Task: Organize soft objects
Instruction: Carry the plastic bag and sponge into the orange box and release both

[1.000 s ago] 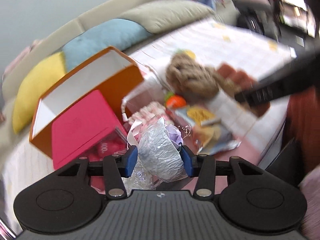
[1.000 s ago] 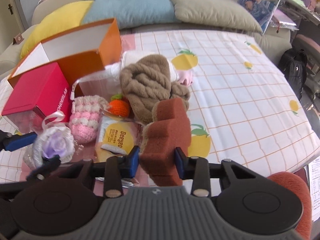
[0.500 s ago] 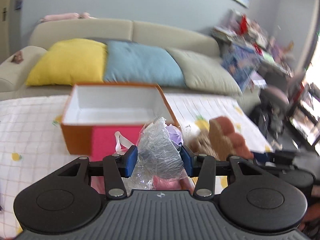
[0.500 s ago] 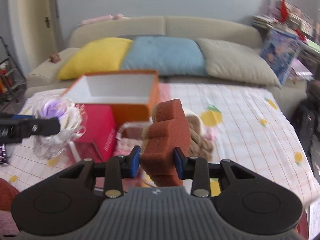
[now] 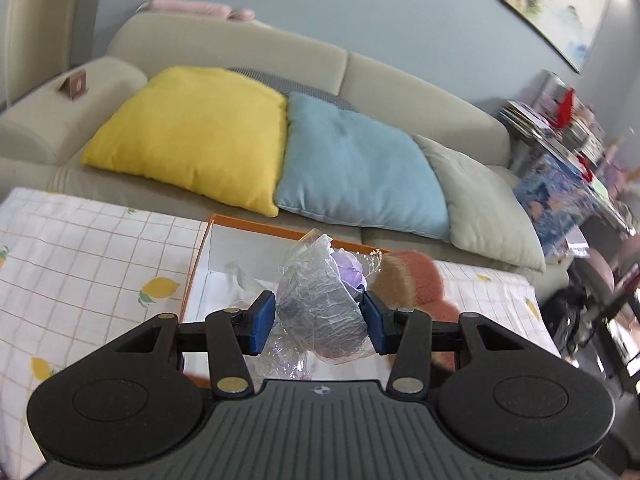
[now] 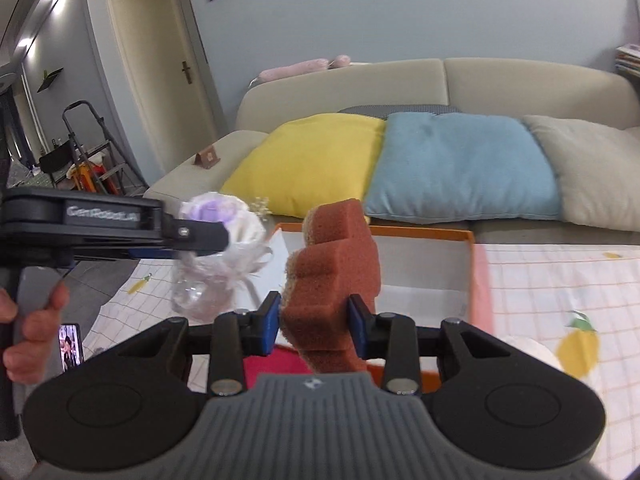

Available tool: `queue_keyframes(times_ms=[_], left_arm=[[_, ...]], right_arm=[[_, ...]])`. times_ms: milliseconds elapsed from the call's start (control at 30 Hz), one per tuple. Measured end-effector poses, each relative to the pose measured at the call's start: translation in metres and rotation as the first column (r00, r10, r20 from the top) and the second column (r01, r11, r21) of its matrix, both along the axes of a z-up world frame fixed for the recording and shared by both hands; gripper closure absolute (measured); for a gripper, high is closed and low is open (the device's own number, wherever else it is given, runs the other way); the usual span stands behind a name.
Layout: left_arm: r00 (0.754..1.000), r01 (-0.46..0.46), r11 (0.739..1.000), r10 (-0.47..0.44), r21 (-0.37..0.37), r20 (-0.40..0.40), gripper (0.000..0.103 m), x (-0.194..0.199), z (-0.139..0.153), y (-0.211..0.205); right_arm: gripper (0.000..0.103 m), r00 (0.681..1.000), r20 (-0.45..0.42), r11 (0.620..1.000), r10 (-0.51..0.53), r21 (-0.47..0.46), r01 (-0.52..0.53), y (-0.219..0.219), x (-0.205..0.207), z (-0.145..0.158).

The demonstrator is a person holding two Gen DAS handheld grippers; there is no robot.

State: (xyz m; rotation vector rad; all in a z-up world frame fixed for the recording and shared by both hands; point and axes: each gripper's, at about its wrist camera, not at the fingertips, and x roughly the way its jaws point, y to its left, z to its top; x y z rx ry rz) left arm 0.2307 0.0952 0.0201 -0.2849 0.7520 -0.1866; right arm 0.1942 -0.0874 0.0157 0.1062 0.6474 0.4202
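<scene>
— Orange box [image 5: 280, 236] looks empty inside; is anything put away?
— Not that I can see. The left tool [image 5: 320, 322] grips the wrapped purple flower [image 5: 328, 300] and the right tool [image 6: 314, 324] grips the brown sponge [image 6: 336, 276], both above the box. Dropping them is left.

Tabletop [image 6: 560, 280] w/ white checked cloth, lemon print. Orange box [image 6: 478, 276], white inside, open top, sits on it near the sofa-side edge. Pink box [image 6: 276, 364] just in front, touching or not can't tell.
</scene>
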Motion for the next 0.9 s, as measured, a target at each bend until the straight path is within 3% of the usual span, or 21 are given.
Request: queue_keyframes(times_ms=[100, 267, 500, 567, 700, 767, 900], left_arm=[[0.998, -0.044, 0.999, 0.045, 0.025, -0.037, 0.049, 0.024, -0.014, 0.006], [0.985, -0.069, 0.997, 0.074, 0.039, -0.155, 0.049, 0.058, -0.044, 0.012], [0.958, -0.073, 0.992, 0.097, 0.099, -0.269, 0.046, 0.076, -0.079, 0.017], [0.952, -0.074, 0.993, 0.099, 0.095, -0.291, 0.041, 0.078, -0.084, 0.019], [0.949, -0.07, 0.992, 0.098, 0.102, -0.298, 0.032, 0.077, -0.087, 0.021], [0.952, -0.072, 0.992, 0.098, 0.101, -0.289, 0.021, 0.075, -0.084, 0.02], [0.96, -0.09, 0.993, 0.107, 0.078, -0.257, 0.019, 0.07, -0.074, 0.024]], right_arm=[[0.068, 1.0, -0.022, 1.0, 0.012, 0.026, -0.011, 0.016, 0.028, -0.013], [0.068, 0.988, -0.152, 0.998, 0.013, 0.065, -0.003, 0.033, 0.068, -0.045], [0.068, 0.958, -0.285, 0.999, 0.032, 0.05, -0.018, 0.049, 0.097, -0.081], [0.067, 0.948, -0.315, 0.998, 0.042, 0.054, -0.026, 0.053, 0.101, -0.089], [0.067, 0.932, -0.36, 0.999, 0.043, 0.035, -0.033, 0.06, 0.107, -0.104], [0.066, 0.926, -0.376, 0.999, 0.045, 0.03, -0.036, 0.062, 0.108, -0.109], [0.061, 0.918, -0.396, 0.999, 0.037, 0.024, -0.03, 0.064, 0.107, -0.113]])
